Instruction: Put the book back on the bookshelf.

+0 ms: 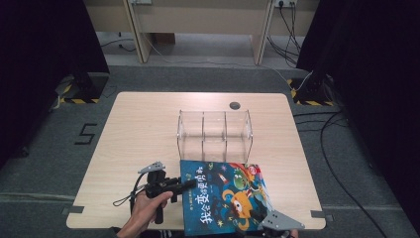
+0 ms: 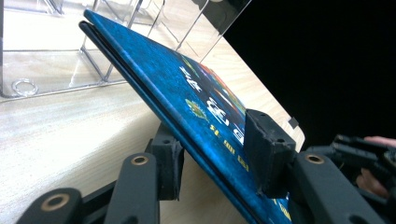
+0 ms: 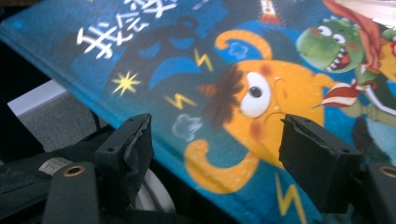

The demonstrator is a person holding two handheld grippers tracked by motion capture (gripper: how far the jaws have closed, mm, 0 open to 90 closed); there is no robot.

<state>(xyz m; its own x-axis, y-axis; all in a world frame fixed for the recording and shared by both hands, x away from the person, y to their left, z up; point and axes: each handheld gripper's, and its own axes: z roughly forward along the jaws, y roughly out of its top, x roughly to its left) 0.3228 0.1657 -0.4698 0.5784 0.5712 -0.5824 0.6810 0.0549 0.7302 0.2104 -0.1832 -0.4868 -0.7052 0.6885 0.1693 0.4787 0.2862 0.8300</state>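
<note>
From above, a pale wooden surface (image 1: 138,134) carries a clear plastic divided rack (image 1: 214,135), with a blue illustrated hardcover picture book (image 1: 223,196) just in front. Left gripper view: the left hand-held gripper (image 2: 212,156) pinches the tilted book's edge. Right gripper view: the right hand-held gripper (image 3: 219,149) stands spread, one jaw under the cover, one over it.

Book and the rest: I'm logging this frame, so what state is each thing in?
Book: closed, cover up, spine edge lifted off the table.
Rack: upright, its slots empty.
Left tool: shut on the book's edge.
Right tool: open, jaws on either side of the cover, not clamping.
</note>
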